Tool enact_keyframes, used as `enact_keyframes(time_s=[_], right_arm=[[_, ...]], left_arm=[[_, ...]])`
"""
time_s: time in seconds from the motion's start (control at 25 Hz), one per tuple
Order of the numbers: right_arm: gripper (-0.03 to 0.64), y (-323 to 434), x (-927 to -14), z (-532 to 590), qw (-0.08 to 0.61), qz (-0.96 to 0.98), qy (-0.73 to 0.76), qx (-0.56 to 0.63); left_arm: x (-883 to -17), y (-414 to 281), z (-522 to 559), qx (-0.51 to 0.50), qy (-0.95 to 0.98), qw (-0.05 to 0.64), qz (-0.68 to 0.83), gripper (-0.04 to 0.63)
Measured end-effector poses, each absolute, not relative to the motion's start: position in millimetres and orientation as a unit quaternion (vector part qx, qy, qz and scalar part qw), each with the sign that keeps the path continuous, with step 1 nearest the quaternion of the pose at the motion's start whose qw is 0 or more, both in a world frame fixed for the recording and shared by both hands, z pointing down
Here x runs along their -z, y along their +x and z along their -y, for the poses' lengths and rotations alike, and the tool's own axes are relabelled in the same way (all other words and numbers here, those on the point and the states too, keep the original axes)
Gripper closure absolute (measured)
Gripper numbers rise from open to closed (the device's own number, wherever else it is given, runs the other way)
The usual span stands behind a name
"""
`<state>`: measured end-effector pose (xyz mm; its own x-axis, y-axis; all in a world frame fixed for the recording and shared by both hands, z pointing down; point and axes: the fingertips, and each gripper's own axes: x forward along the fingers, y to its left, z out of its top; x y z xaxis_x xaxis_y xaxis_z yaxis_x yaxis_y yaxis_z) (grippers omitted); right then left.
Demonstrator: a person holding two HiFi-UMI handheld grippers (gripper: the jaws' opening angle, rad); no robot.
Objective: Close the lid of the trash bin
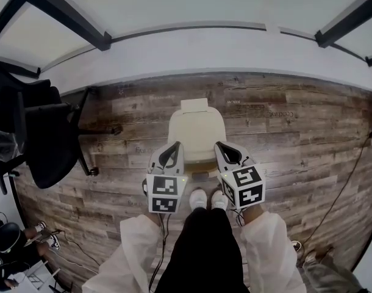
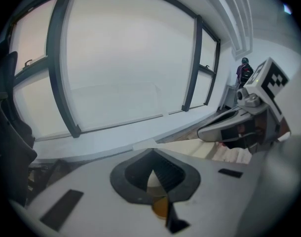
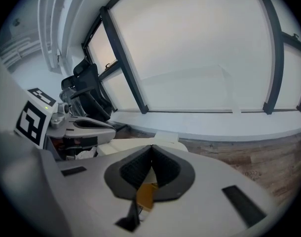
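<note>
A cream trash bin (image 1: 196,133) stands on the wood floor by the wall, just ahead of my feet. Its pale lid faces up, with a white tab (image 1: 194,105) at the far end; I cannot tell whether the lid lies fully down. My left gripper (image 1: 175,144) hovers over the bin's near left corner and my right gripper (image 1: 219,144) over its near right corner. Both are shut with nothing between the jaws. The left gripper view shows the bin (image 2: 190,147) past the joined tips and the right gripper (image 2: 202,131) beside it. Crumpled white material (image 3: 84,154) shows under the left gripper (image 3: 111,127).
A black office chair (image 1: 46,139) stands about a step to the left. Cables (image 1: 338,194) trail over the floor at the right. The low white wall ledge (image 1: 192,47) and windows run behind the bin. Another person (image 1: 9,249) is at the bottom left corner.
</note>
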<state>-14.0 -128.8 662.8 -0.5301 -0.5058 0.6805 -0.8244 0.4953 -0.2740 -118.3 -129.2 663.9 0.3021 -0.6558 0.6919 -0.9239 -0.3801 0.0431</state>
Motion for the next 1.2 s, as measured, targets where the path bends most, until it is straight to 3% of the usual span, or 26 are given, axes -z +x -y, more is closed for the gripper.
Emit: enact_keyframes(time_s=[1.2], right_arm=[[0.594,-5,-767,66,0.347,0.78,0.366,-0.371]], left_arm=[[-767,-106,66,-0.383,0.75,0.283,0.459,0.588]])
